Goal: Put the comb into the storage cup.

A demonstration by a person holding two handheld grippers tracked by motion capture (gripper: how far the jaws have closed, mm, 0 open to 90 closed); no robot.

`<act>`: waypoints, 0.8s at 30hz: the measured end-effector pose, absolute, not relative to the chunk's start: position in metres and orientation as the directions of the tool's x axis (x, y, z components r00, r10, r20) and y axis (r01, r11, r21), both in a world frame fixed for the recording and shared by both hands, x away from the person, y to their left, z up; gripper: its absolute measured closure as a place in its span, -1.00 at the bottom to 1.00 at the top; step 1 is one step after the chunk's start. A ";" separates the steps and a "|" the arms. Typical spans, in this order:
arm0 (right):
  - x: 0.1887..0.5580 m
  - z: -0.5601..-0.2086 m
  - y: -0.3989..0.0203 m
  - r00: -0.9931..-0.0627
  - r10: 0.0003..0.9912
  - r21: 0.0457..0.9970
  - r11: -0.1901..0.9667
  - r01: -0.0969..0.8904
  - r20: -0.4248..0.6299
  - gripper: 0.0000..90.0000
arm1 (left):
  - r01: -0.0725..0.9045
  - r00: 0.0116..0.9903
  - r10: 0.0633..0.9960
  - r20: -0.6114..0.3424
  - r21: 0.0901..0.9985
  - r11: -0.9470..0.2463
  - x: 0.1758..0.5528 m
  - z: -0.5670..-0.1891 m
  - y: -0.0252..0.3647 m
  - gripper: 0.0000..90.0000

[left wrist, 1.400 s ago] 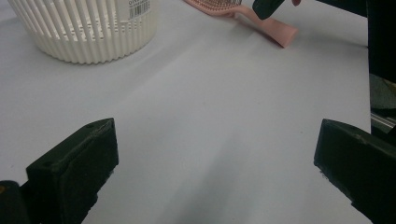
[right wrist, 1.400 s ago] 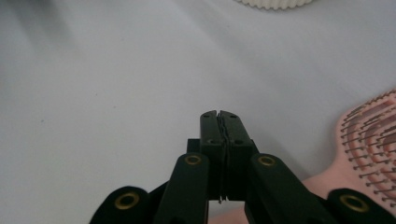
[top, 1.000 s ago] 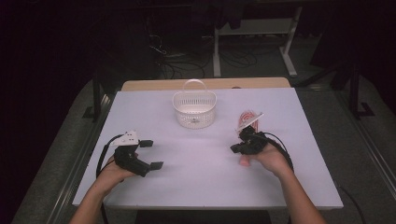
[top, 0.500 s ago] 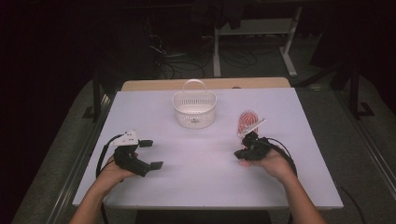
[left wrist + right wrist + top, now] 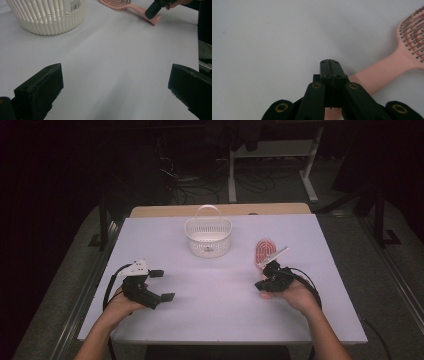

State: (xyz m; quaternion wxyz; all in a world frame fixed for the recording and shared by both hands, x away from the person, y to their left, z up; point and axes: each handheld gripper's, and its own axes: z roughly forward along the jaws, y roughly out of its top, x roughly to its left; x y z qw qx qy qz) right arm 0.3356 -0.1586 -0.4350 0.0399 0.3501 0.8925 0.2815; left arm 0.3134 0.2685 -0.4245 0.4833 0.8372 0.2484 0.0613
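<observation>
A pink hairbrush (image 5: 264, 250) lies bristles up on the white table, right of a white slatted basket (image 5: 208, 237). My right gripper (image 5: 271, 267) is shut, its tip over the end of the brush's handle. In the right gripper view the jaws (image 5: 329, 63) are pressed together with nothing between them, and the brush handle (image 5: 384, 70) runs underneath them. My left gripper (image 5: 160, 285) rests at the near left with its jaws wide apart and empty. The left gripper view (image 5: 116, 85) looks past the basket (image 5: 47, 15) to the brush (image 5: 130, 7).
The table (image 5: 220, 320) has bare surface between the two hands and in front of the basket. A wooden board edge (image 5: 165, 211) runs along the far side. The floor around is dark, with cables and a stand behind the table.
My right hand has drawn back a little toward the near edge, so its tip now sits at the handle's end. The left hand has stayed still.
</observation>
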 end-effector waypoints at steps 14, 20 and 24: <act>0.338 -0.437 -0.180 -0.710 0.695 0.497 0.579 0.646 0.114 0.97 | 0.357 0.869 0.475 -0.138 0.841 -0.408 0.314 -0.424 0.268 -1.00; 0.340 -0.438 -0.191 -0.685 0.719 0.490 0.557 0.670 0.119 0.97 | 0.356 0.870 0.474 -0.138 0.840 -0.410 0.314 -0.424 0.268 -1.00; 0.341 -0.438 -0.197 -0.671 0.733 0.486 0.547 0.681 0.115 0.97 | 0.354 0.871 0.471 -0.136 0.839 -0.413 0.314 -0.424 0.267 -1.00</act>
